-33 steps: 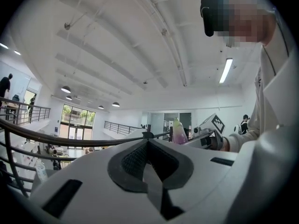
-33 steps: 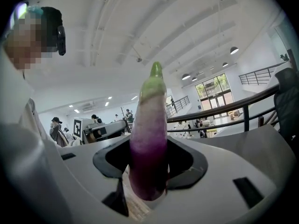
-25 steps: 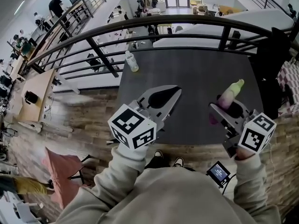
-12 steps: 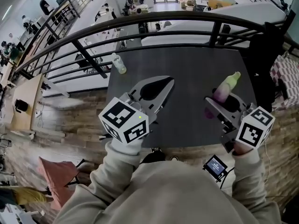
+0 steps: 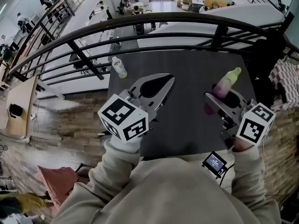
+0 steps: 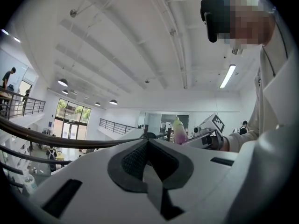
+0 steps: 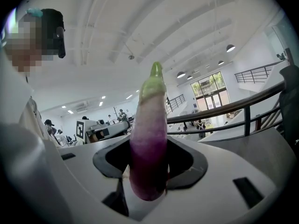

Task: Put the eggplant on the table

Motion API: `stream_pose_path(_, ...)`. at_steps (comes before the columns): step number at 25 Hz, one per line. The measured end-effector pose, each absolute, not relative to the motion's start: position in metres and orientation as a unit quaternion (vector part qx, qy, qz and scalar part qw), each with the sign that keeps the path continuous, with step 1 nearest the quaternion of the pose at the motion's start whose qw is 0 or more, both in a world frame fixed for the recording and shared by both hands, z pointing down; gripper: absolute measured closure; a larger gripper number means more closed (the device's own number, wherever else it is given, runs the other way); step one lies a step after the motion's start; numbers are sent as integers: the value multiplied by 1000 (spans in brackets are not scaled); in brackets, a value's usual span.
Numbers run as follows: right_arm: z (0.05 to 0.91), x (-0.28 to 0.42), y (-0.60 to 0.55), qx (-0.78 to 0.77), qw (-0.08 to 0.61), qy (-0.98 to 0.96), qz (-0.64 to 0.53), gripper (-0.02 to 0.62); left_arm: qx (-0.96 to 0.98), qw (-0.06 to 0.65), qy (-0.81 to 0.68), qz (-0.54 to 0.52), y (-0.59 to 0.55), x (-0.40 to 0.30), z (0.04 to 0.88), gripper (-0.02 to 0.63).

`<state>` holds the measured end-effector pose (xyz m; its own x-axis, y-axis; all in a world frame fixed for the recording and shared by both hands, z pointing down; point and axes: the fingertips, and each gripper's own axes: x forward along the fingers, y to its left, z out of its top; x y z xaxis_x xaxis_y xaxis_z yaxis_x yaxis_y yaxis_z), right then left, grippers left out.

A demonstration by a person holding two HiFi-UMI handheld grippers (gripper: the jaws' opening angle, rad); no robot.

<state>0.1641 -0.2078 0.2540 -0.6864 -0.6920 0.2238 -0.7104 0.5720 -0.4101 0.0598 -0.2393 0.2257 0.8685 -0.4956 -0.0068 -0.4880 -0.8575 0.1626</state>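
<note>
Purple eggplant (image 5: pixel 224 85) clamped in right gripper (image 5: pixel 223 98), above dark table (image 5: pixel 187 64), left gripper (image 5: pixel 164 81) pressed together, empty

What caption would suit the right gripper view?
Right claw gripping a purple, green-tipped eggplant, dark table beyond.

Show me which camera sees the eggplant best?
The right gripper view: the eggplant fills the middle, purple with a green tip, clamped in the right gripper. The head view shows it smaller, over the table. The left gripper view shows it tiny.
</note>
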Motion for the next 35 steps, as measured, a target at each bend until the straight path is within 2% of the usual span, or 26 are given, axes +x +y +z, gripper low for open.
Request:
stream_pose_path(8,247,115,-248,399,34,-886,232,373,963,95,-249,-32,-278,14,231,604)
stream_pose_path(22,245,124,-284,385,35,-888,248,373,964,93,-247,-24,-299,26,228,604)
stream_pose_path(35,281,108,-300,357,50,-892,274,373,956,122,-269,-4,-311,13,262,604)
